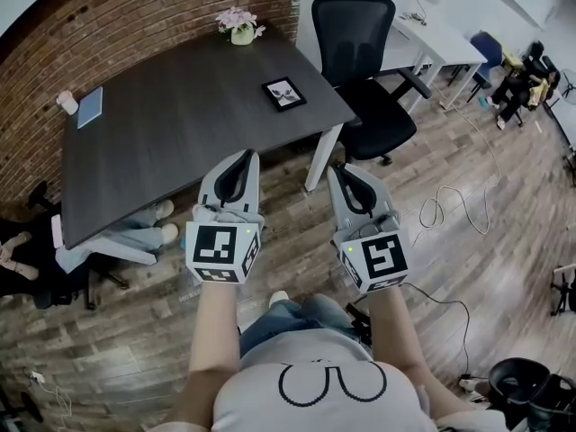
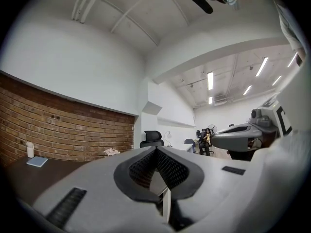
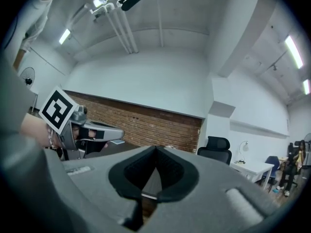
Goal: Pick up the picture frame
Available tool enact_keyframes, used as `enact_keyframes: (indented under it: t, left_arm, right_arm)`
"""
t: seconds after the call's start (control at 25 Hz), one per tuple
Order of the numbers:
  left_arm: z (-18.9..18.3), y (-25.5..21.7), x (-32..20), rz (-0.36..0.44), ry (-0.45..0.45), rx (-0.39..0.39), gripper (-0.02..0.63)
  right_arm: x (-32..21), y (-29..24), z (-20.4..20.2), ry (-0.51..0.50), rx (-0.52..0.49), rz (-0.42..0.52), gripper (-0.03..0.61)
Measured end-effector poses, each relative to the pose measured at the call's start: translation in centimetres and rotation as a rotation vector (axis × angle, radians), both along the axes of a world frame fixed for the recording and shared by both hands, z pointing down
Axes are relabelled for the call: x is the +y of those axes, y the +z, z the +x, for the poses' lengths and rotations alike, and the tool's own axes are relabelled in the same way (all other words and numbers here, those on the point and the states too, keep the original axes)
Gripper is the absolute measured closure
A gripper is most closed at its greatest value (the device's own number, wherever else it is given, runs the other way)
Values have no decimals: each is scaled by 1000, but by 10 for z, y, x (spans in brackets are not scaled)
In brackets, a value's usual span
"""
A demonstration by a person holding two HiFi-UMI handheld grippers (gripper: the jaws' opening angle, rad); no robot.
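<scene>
The table (image 1: 180, 124) is filling the upper left of the head view, with the brick wall (image 1: 135, 16) running behind it along the top. The picture frame (image 1: 284, 94) is lying on the table near its right corner, just above centre frame. A flower pot (image 1: 240, 27) is standing at the far edge, up and left of the picture frame and well apart from it. A notebook (image 1: 89, 106) is lying at the table's left end, a small bottle (image 1: 67, 103) just beside it. An office chair (image 1: 364, 57) is standing right of the table, with a second desk (image 1: 432, 39) behind it at upper right. The left gripper (image 1: 243, 156) and right gripper (image 1: 346, 173) are hovering side by side at centre frame, by the table's near edge.
</scene>
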State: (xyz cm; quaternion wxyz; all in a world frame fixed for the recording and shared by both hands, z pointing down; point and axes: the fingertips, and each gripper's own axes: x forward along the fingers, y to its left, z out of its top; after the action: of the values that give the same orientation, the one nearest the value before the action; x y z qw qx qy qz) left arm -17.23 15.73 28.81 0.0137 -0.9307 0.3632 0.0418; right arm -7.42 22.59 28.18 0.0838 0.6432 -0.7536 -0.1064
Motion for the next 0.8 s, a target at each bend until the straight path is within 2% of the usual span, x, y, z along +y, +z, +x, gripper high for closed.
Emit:
enact_keyframes:
  t: [0.44, 0.8]
  left_arm:
    - [17, 8, -64, -11, -20, -15, 615]
    - [70, 23, -144, -30, -72, -36, 615]
  right_arm:
    - [-71, 9, 24, -2, -24, -5, 580]
    - [-163, 25, 75, -54, -32, -26, 580]
